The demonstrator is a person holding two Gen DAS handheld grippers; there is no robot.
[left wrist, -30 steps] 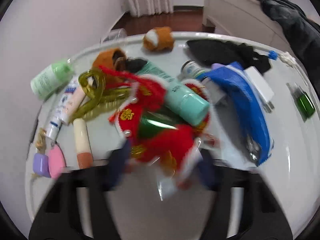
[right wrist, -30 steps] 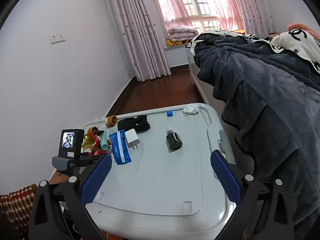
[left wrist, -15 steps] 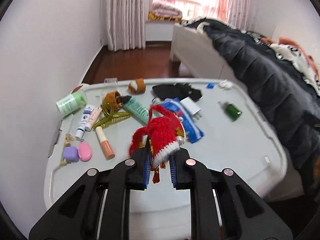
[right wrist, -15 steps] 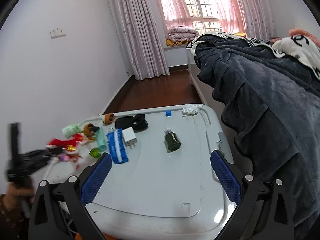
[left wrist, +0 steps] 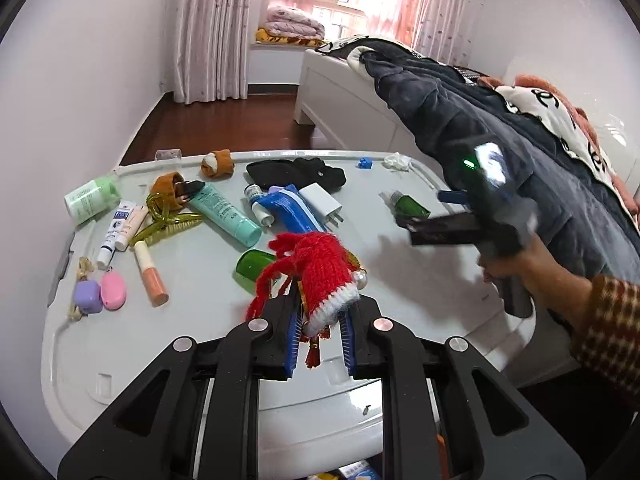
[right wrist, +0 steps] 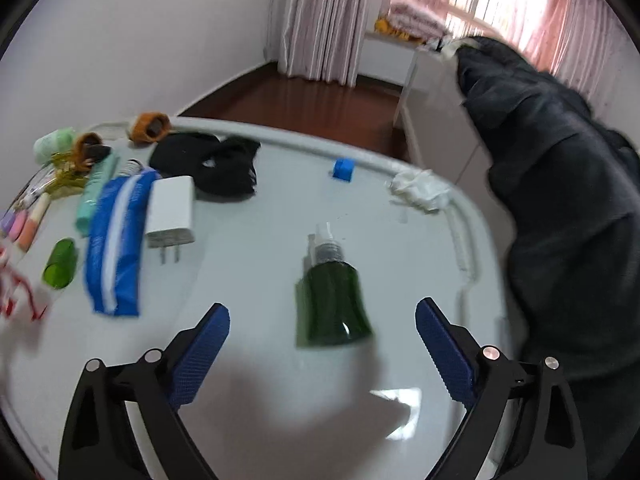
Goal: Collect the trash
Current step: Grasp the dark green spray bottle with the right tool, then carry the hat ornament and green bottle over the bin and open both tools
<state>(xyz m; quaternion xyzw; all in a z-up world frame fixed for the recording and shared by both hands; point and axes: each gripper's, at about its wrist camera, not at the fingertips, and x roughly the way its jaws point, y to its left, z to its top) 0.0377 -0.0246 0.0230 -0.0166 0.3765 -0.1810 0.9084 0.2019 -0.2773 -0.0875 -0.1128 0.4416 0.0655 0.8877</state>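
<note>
My left gripper (left wrist: 320, 332) is shut on a red knitted ornament (left wrist: 320, 272) with white trim and tassels, held up over the white table (left wrist: 200, 360). A green spray bottle (right wrist: 332, 304) lies on its side on the table. My right gripper (right wrist: 322, 344) hangs low over it with the bottle's base between the fingertips (right wrist: 202, 344). Its jaws are wide and closing, and the pads are clear of the bottle. A crumpled white tissue (right wrist: 420, 190) lies by the far rim. A green cap (left wrist: 254, 266) lies just beyond the ornament.
Left part of the table holds a blue packet (right wrist: 116, 236), white charger (right wrist: 172, 212), black cloth (right wrist: 212, 164), teal tube (left wrist: 228, 214) and several small toiletries. A small blue block (right wrist: 343, 169) sits near the far rim. A bed with a dark blanket (right wrist: 560, 200) borders the right side.
My left gripper has lifted the red ornament off the pile and drawn back from the table. My right gripper has dropped and tilted down onto the green bottle, which now fills its view.
</note>
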